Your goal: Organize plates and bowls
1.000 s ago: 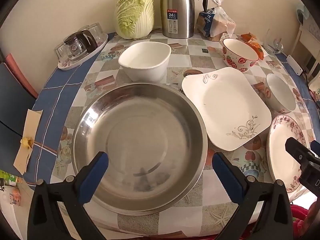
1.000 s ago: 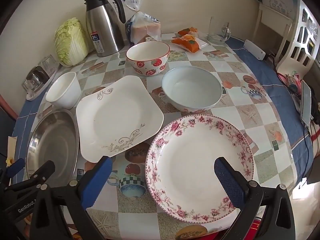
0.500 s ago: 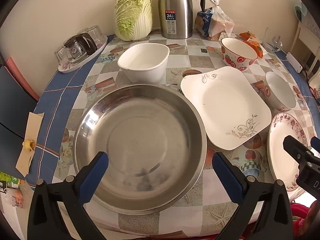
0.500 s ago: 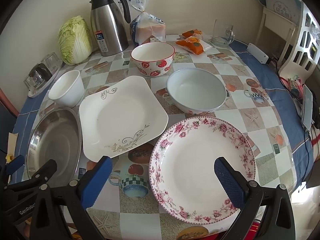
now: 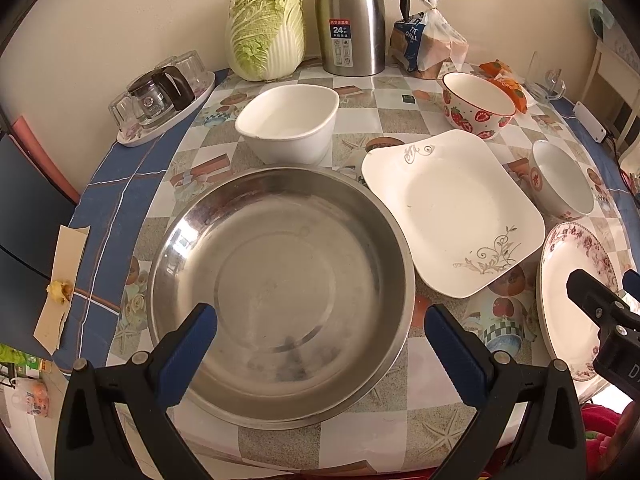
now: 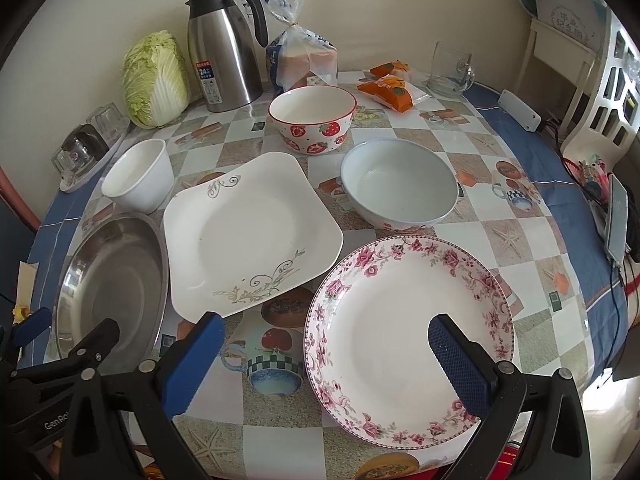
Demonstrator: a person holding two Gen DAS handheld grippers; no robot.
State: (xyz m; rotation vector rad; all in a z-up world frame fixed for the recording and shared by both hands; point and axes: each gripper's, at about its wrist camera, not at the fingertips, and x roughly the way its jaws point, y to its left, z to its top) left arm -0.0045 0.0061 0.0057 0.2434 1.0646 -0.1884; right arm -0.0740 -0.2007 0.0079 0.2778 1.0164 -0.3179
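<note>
Left gripper (image 5: 320, 332): jaws wide apart, holding nothing, hovering over the near rim of the steel pan (image 5: 280, 292), which sits directly ahead and below it. Right gripper (image 6: 326, 344): also spread wide and empty, poised over the near left edge of the floral plate (image 6: 408, 336).

Ahead of the right gripper, left to right: white tub (image 6: 138, 182), square plate (image 6: 248, 232), pale bowl (image 6: 400, 188); strawberry bowl (image 6: 312, 118) beyond those. All pieces lie separately on the surface (image 6: 516, 232), none stacked, though the square plate's edge looks close to the pan rim.

Judgement: sorting not yet begun. Each gripper is lined up on the nearest flat piece, probably because both present a thin rim at the surface edge that suits a pinch. The pan, being widest, would make a sensible stack base.
</note>
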